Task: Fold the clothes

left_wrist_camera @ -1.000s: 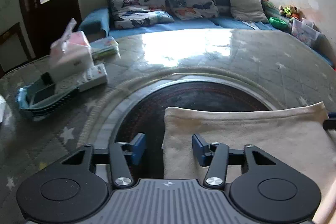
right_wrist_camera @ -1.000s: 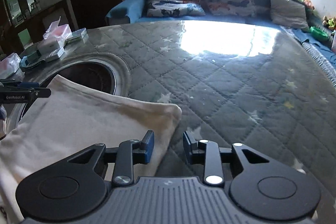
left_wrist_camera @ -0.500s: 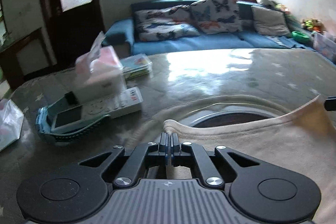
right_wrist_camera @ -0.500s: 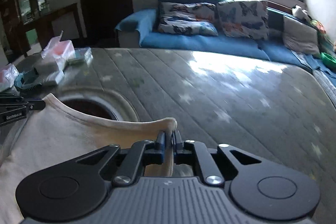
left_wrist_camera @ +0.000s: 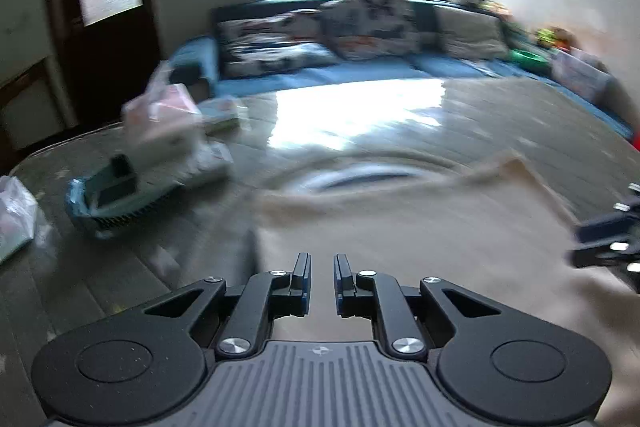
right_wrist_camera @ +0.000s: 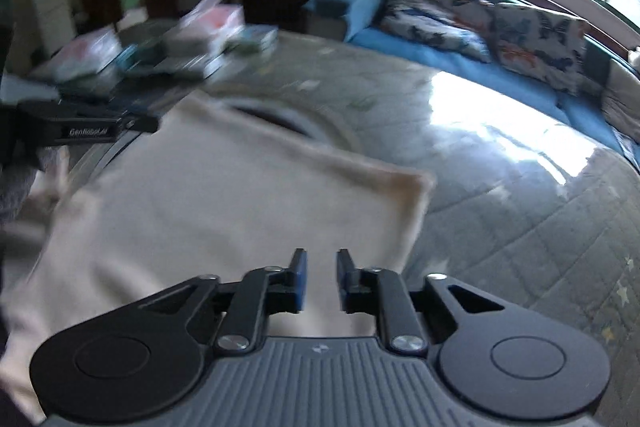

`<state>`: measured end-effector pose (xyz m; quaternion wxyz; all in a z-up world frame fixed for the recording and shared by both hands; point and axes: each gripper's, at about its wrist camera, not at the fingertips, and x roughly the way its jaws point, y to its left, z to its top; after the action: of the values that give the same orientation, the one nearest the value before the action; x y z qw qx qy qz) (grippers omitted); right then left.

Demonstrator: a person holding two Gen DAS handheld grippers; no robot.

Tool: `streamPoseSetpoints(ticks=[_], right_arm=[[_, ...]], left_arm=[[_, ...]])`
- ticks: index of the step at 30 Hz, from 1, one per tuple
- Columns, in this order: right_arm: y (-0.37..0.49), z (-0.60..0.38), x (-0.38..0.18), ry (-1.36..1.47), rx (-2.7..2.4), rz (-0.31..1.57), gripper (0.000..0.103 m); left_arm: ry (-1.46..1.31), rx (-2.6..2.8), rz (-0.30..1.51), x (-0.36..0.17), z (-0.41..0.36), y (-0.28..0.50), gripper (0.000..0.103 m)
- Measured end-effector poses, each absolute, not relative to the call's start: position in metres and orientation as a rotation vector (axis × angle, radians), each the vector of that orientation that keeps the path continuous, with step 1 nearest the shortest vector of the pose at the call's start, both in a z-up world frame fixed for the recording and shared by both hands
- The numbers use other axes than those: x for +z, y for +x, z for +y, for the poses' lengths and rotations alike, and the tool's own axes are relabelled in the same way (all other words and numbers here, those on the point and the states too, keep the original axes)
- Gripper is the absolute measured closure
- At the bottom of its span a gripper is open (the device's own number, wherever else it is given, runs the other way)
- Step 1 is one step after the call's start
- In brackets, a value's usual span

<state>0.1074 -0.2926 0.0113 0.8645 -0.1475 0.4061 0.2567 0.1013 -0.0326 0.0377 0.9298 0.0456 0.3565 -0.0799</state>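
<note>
Cream garment (left_wrist_camera: pixel 420 239) lies flat on the quilted grey table cover (left_wrist_camera: pixel 520 131), directly beneath and ahead of both claws. 1 garment, 2 claws in view.

Left gripper (left_wrist_camera: pixel 320 277): jaws parted by a narrow gap, nothing between them; cloth shows through the gap. The garment's left edge runs just left of its left finger. Its far edge lies ahead, motion-blurred.

Right gripper (right_wrist_camera: pixel 319 279): jaws parted about as far, empty, cloth below. The garment's far right corner (right_wrist_camera: pixel 420 183) sits ahead and slightly right; its right edge runs back toward the right finger.

Open room: right of and beyond the right claw, the cover is bare out to the blue sofa (right_wrist_camera: pixel 460 55), which carries several patterned cushions (right_wrist_camera: pixel 536 35). Ahead of the left claw, past the garment, a round dark inset with a pale rim (left_wrist_camera: pixel 360 175) shows in the cover.

Obstacles: ahead-left of the left claw, well apart from the cloth, a tissue pack (left_wrist_camera: pixel 164 119), a teal tray (left_wrist_camera: pixel 112 199) and a plastic bag (left_wrist_camera: pixel 16 211); exact count unclear through blur.
</note>
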Motion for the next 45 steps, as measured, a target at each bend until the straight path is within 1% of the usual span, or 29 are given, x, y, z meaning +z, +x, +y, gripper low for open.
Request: streamPoseSetpoints(ticks=[6, 8, 9, 10, 12, 14, 18, 22, 24, 26, 30, 32, 35, 36, 39, 43, 45], right_arm=[[0.056, -0.284, 0.001, -0.355, 0.590, 0.868, 0.081], [0.039, -0.282, 0.000, -0.360, 0.603, 0.859, 0.080], [0.031, -0.281, 0.000, -0.366, 0.610, 0.851, 0.079], [0.023, -0.279, 0.000, -0.373, 0.618, 0.843, 0.075], [0.007, -0.277, 0.000, -0.391, 0.630, 0.828, 0.070], [-0.009, -0.277, -0.003, -0.425, 0.633, 0.817, 0.070], [-0.028, -0.282, -0.001, -0.480, 0.626, 0.797, 0.070], [-0.040, -0.287, 0.009, -0.478, 0.619, 0.770, 0.070], [-0.045, -0.288, 0.014, -0.427, 0.643, 0.758, 0.071], [-0.050, -0.285, 0.015, -0.381, 0.689, 0.766, 0.071], [-0.062, -0.278, 0.011, -0.357, 0.769, 0.794, 0.071], [-0.066, -0.277, 0.008, -0.366, 0.773, 0.799, 0.071], [-0.068, -0.279, 0.001, -0.369, 0.739, 0.808, 0.073], [-0.068, -0.281, -0.001, -0.361, 0.727, 0.814, 0.078], [-0.069, -0.284, 0.002, -0.339, 0.723, 0.798, 0.096], [-0.077, -0.287, 0.013, -0.351, 0.740, 0.770, 0.097], [-0.080, -0.286, 0.010, -0.371, 0.745, 0.781, 0.097]], left_arm=[[0.151, -0.317, 0.723, 0.032, -0.064, 0.032, 0.089], [0.175, -0.364, 0.716, 0.030, -0.074, 0.009, 0.084], [0.196, -0.380, 0.704, 0.028, -0.079, 0.000, 0.084], [0.218, -0.394, 0.695, 0.026, -0.082, -0.009, 0.084], [0.259, -0.420, 0.683, 0.022, -0.087, -0.024, 0.084], [0.300, -0.446, 0.670, 0.018, -0.092, -0.039, 0.084], [0.341, -0.446, 0.653, 0.017, -0.090, -0.055, 0.084], [0.299, -0.430, 0.645, 0.027, -0.083, -0.056, 0.084], [0.280, -0.430, 0.635, 0.030, -0.083, -0.057, 0.082], [0.265, -0.448, 0.629, 0.033, -0.085, -0.058, 0.074], [0.272, -0.488, 0.629, 0.032, -0.090, -0.062, 0.072], [0.281, -0.511, 0.629, 0.031, -0.092, -0.065, 0.067], [0.294, -0.532, 0.634, 0.027, -0.095, -0.069, 0.064], [0.298, -0.536, 0.636, 0.027, -0.096, -0.070, 0.064], [0.303, -0.535, 0.633, 0.025, -0.095, -0.072, 0.064], [0.295, -0.529, 0.643, 0.022, -0.092, -0.072, 0.065], [0.297, -0.533, 0.655, 0.018, -0.093, -0.073, 0.067]])
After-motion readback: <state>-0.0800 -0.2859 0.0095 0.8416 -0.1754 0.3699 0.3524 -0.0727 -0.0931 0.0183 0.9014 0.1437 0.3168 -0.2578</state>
